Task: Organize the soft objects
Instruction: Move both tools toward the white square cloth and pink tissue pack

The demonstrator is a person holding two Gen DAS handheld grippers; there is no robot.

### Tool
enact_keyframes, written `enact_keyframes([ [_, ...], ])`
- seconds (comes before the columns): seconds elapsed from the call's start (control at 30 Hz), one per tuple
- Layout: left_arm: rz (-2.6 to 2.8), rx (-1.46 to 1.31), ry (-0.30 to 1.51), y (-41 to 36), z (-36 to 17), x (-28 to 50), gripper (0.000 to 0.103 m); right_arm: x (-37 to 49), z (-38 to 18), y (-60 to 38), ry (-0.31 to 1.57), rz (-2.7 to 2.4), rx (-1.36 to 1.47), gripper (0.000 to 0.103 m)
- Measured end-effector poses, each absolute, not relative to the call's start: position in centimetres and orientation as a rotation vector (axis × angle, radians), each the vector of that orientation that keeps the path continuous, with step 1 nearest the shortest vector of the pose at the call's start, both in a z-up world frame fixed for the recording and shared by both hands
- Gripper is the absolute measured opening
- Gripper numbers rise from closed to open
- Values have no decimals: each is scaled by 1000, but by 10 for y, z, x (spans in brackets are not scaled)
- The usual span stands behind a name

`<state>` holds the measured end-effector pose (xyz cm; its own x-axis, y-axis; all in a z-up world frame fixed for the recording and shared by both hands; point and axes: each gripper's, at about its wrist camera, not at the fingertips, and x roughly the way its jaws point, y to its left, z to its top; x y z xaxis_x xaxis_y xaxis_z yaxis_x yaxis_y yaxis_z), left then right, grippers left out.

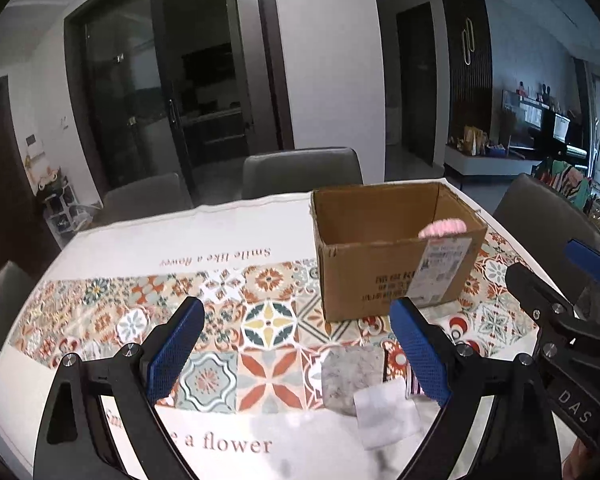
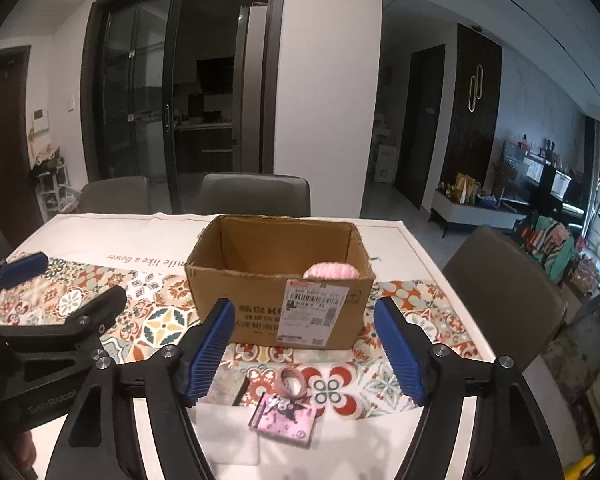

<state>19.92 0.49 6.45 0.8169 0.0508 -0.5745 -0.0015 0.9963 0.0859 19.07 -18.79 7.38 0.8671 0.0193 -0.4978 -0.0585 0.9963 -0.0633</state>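
An open cardboard box (image 1: 392,268) (image 2: 280,284) stands on the patterned tablecloth, with a pink fuzzy item (image 1: 443,227) (image 2: 332,271) inside at its right end. In front of it lie a grey mottled cloth (image 1: 350,374), a white cloth (image 1: 384,410) (image 2: 228,420), a pink printed packet (image 2: 286,420) and a tape roll (image 2: 293,380). My left gripper (image 1: 298,354) is open and empty above the cloths. My right gripper (image 2: 306,354) is open and empty above the packet and the roll.
Grey chairs (image 2: 256,196) stand around the table (image 1: 140,240). The right gripper's body (image 1: 560,320) shows at the right of the left wrist view; the left gripper's body (image 2: 52,320) shows at the left of the right wrist view.
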Motion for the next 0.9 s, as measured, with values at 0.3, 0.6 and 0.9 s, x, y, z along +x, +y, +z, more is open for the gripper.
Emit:
enact_keyframes([
  [0.3,-17,79,647,2,17,177,95,173,34,-196,538,41,-42,75],
  [0.6,-51,73,685,-12,-18,165,95,166,0,-211,582,42,-29,75],
  [0.9,-70,47,720,-29,-48,159,95,168,-28,-228,644,61,-23,75],
])
